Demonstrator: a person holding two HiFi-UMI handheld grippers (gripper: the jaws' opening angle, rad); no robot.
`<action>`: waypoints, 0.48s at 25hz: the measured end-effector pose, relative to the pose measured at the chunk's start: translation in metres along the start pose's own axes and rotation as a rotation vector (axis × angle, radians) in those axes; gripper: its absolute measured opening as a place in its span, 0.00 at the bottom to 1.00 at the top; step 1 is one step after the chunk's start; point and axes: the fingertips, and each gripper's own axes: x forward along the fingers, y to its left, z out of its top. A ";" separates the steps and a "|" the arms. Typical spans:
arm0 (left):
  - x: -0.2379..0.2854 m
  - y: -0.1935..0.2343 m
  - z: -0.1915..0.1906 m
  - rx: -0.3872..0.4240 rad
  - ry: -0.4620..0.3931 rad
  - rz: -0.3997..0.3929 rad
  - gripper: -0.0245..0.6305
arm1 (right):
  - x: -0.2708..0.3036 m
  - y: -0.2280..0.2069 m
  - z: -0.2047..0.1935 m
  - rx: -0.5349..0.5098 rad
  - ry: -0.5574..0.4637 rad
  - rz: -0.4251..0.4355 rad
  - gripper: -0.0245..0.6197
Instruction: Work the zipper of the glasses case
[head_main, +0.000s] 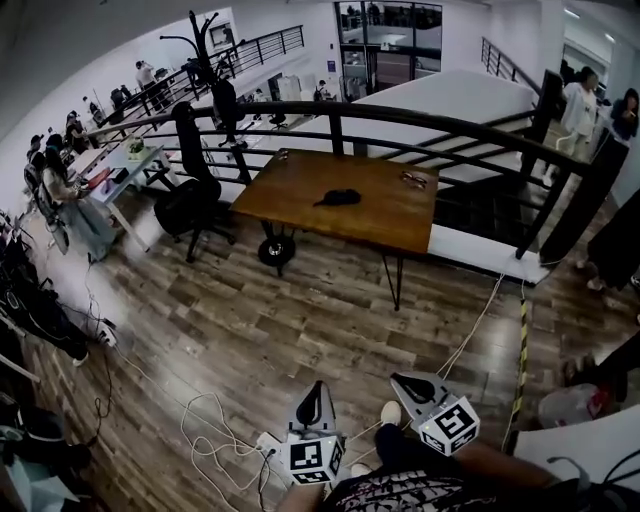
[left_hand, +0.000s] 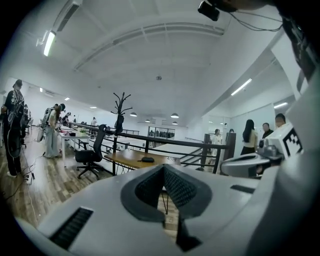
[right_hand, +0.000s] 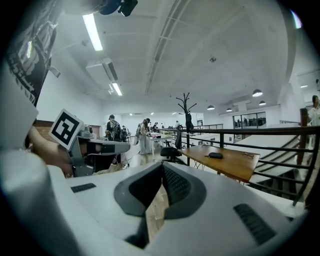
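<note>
Left gripper (left_hand: 163, 186): jaws fully together, pads meeting, nothing between them. Right gripper (right_hand: 161, 186): jaws likewise closed and empty. Both are carried low in front of the person, over the wooden floor (head_main: 300, 320), well apart from the work. The glasses case (head_main: 338, 198) lies flat near the middle of the bench (head_main: 385, 222), untouched. 1 pair of glasses (head_main: 413, 180) lies apart from it, toward the bench's far right corner. Assessment: the case appears dark, small and rounded, probably a light, semi-stiff shell. It would likely slide on the smooth top if drawn by the zip alone. It is judged to need 1 set of jaws pinching the body near an end to steady it, and the other on the zipper pull. The pull is too small to locate from here and is likely thin and slippery. Count: 2 grippers, 1 case, 1 bench, 1 pair of glasses confirmed. 1 further small item (head_main: 283, 154) at the far left edge cannot be identified. 1 office chair (head_main: 195, 200) stands beside the bench's left end.
</note>
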 end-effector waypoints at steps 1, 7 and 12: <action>0.010 -0.001 -0.003 -0.004 0.007 -0.006 0.05 | 0.005 -0.009 -0.003 0.007 0.007 -0.007 0.04; 0.072 -0.005 -0.011 -0.029 0.047 -0.022 0.05 | 0.031 -0.067 -0.010 0.055 0.045 -0.033 0.04; 0.125 -0.007 0.015 -0.024 0.024 -0.010 0.05 | 0.055 -0.108 0.001 0.060 0.051 -0.027 0.04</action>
